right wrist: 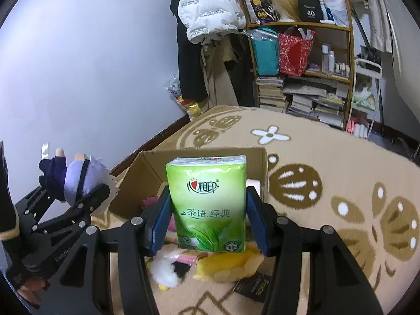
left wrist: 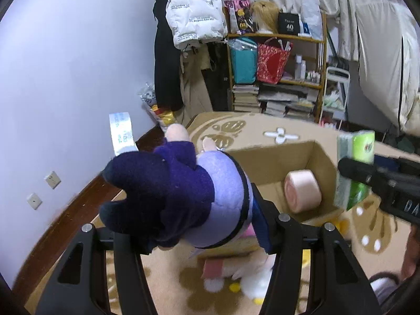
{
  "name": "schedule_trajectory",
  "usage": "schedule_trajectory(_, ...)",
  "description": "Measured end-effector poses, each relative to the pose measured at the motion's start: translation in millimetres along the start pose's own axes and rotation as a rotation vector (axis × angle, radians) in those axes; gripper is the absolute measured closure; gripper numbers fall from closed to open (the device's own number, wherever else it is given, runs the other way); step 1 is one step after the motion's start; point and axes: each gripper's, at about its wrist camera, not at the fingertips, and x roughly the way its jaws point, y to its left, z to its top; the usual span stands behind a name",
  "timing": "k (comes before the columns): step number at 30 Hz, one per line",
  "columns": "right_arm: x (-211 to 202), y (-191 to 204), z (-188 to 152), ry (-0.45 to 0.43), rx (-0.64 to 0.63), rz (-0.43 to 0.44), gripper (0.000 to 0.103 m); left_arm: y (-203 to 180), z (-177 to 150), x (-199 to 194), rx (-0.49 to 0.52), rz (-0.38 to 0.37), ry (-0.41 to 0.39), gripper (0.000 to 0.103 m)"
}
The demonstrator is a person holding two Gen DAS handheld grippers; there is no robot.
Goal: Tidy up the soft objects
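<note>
I hold both tongs raised over the carpet [right wrist: 328, 157], tilted downward toward the open cardboard box [left wrist: 309, 155]. My left gripper [left wrist: 199, 223] pinches a plush doll [left wrist: 178, 191] in dark purple and lilac, its pale feet pointing away from me. My right gripper [right wrist: 207, 223] clamps a green tissue pack [right wrist: 208, 204] upright between its blue pads [right wrist: 160, 223]. A pink roll [left wrist: 303, 191] lies inside the box. Below the tongs, yellow and white plush toys [right wrist: 210, 265] lie on the carpet just before the box. Behind stands a cluttered shelf [right wrist: 302, 52].
</note>
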Motion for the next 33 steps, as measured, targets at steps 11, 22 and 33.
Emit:
schedule_trajectory(11, 38, 2, 8, 0.048, -0.037, 0.019, 0.045, 11, 18, 35, -0.009, -0.002, -0.005, 0.046)
schedule_trajectory(22, 63, -7, 5, 0.084, -0.030, 0.008, 0.045, 11, 10, 63, -0.013, -0.072, 0.066, 0.044)
schedule_trajectory(33, 66, -8, 3, 0.085, -0.044, -0.004, 0.045, 3, 3, 71, 0.018, -0.064, 0.097, 0.040)
